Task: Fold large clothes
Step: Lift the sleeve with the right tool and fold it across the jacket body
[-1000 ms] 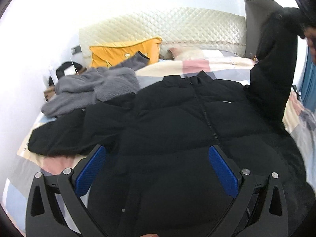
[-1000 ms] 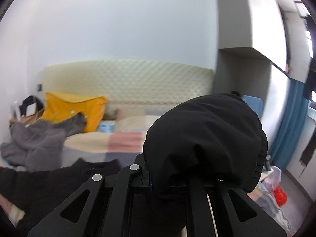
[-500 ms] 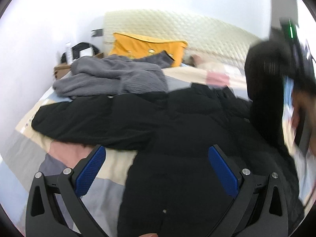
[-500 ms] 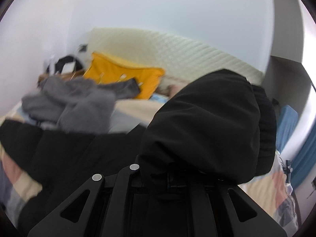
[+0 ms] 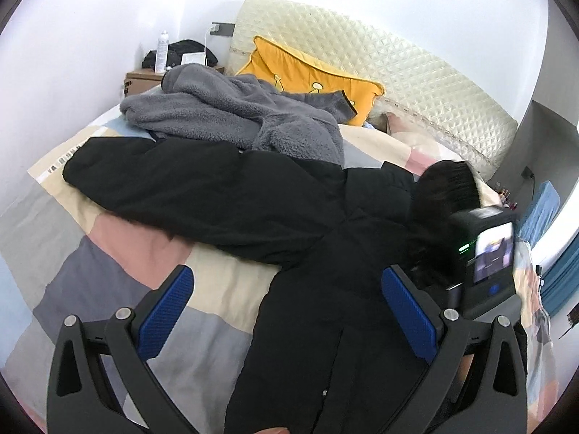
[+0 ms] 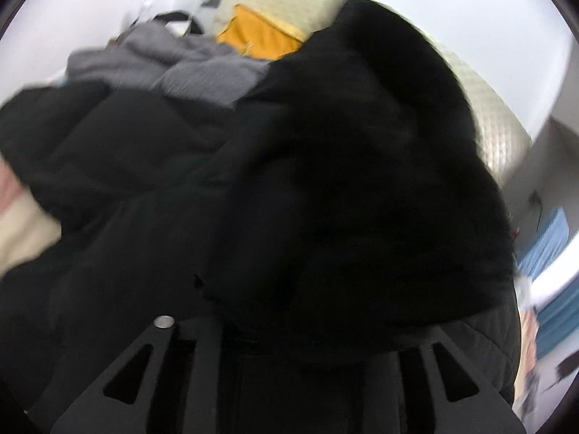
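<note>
Left wrist view shows a bed with a pastel patchwork cover (image 5: 119, 253), backed by a cream quilted headboard (image 5: 416, 83). A black padded puffer jacket (image 5: 224, 195) lies spread across the bed, one sleeve stretched out to the left. Behind it sits a heap of grey fleece clothing (image 5: 231, 115), touching the jacket's upper edge, and a mustard yellow cushion (image 5: 307, 72) leans on the headboard. The left gripper (image 5: 287, 318) hovers wide open over the jacket's body, nothing between its blue pads. The right gripper (image 5: 477, 271) is at the jacket's far sleeve cuff (image 6: 354, 188), which drapes over its fingers; its jaws have just been opening, and I cannot tell whether the pads press the cloth.
</note>
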Demonstrator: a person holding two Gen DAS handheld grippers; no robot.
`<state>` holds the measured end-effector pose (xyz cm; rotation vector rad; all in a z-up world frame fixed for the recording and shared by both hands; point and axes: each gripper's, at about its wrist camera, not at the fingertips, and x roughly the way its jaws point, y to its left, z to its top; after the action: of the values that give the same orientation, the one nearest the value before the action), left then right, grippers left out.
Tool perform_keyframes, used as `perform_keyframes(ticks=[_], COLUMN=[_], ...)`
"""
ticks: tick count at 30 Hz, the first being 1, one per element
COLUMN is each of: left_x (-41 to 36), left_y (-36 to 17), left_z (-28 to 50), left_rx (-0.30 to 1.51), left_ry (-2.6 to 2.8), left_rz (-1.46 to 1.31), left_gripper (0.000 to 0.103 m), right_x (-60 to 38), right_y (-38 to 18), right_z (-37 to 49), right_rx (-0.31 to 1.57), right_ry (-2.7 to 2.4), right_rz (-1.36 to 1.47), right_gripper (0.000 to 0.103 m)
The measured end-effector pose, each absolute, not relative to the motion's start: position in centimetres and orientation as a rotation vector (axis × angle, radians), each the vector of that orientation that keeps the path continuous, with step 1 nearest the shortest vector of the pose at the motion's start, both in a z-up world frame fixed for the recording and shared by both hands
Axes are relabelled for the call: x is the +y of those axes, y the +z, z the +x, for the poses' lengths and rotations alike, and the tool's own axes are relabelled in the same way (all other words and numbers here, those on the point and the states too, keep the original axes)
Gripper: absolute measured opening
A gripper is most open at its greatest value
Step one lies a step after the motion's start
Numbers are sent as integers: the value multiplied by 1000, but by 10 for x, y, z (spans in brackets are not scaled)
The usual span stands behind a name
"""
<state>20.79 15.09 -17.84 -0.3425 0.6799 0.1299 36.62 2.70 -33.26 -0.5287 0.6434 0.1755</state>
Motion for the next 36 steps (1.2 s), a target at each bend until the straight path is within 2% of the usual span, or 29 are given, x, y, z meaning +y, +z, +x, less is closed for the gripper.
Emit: perform_keyframes(ticks=[2, 3, 5, 6, 7, 14, 26, 30, 36], left_x=[152, 153, 150, 147, 146, 132, 81, 60, 28], left_y=[-180, -181, -183, -184, -184, -185, -183, -178, -190], left_z=[210, 211, 212, 213, 213, 211, 201, 193, 199], left_rx=[684, 685, 690, 692, 693, 696, 653, 562, 604], left_ry=[120, 116, 109, 105, 102, 66, 16, 7, -66], left_rz=[-353, -356, -350, -341, -336, -312, -229, -190, -168], left_gripper=[103, 103, 103, 103, 103, 103, 103, 103, 103], right_x=[35, 40, 44, 46, 47, 16, -141, -195, -265], right_y=[-338, -340, -339, -336, -333, -294, -257, -265, -302], right_z=[368, 368, 367, 365, 362, 333, 319, 318, 314], right_rx=[649, 653, 651, 649, 641, 570, 508, 517, 555], right_ry=[182, 191, 222, 260, 292, 402, 260, 195, 103], right_rz=[-572, -587, -593, -585, -579, -459, -232, -157, -69], right_gripper=[35, 42, 63, 83, 90, 91, 91, 91, 91])
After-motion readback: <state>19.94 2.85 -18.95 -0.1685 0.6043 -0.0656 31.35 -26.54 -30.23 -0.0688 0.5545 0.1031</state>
